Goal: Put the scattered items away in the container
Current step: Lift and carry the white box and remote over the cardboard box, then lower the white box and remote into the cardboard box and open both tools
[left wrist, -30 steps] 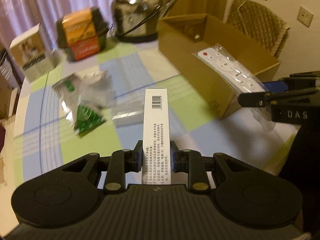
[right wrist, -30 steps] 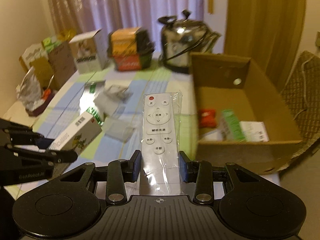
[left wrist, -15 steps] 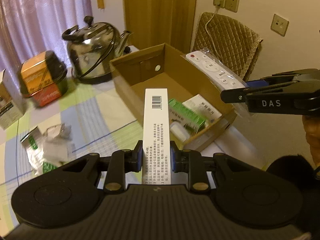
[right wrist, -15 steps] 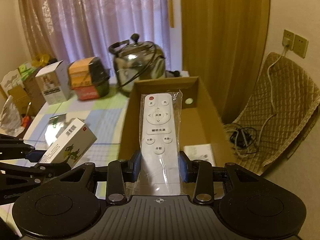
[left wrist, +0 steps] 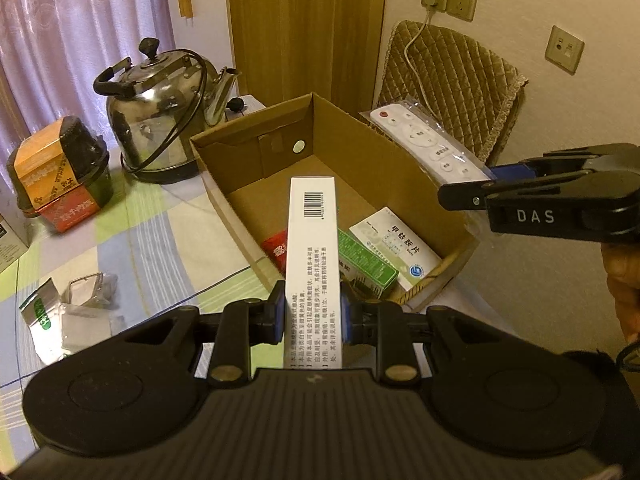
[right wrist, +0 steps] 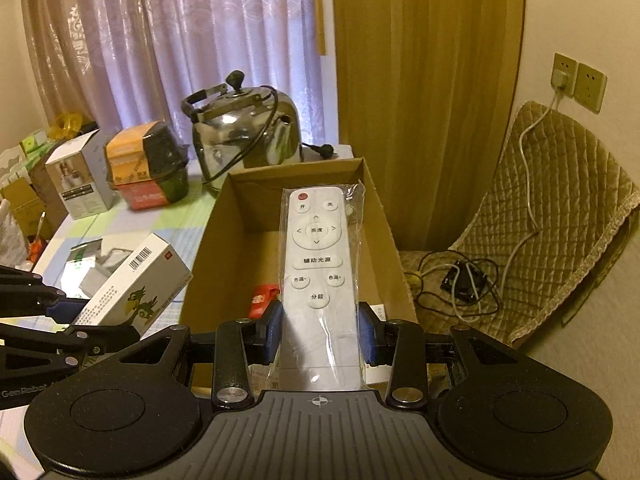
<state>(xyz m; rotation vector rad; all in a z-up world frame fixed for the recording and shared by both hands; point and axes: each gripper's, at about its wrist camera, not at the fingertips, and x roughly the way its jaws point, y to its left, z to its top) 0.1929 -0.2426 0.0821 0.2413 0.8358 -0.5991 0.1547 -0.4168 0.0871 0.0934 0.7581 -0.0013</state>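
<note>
1. Far left on the table (left wrist: 132, 240), the wrappers (left wrist: 76, 312) are yet to be tidied.
2. The left gripper (left wrist: 313, 316), clenched on the white carton (left wrist: 313, 248), has swung from over the table to the box (left wrist: 256, 216)'s near rim.
3. The right gripper (right wrist: 319, 330), clenched on the bagged remote (right wrist: 318, 264), has likewise come over the box's opening.
4. Both loads look ready to drop beside the packets already inside; opening each claw should be next.
</note>
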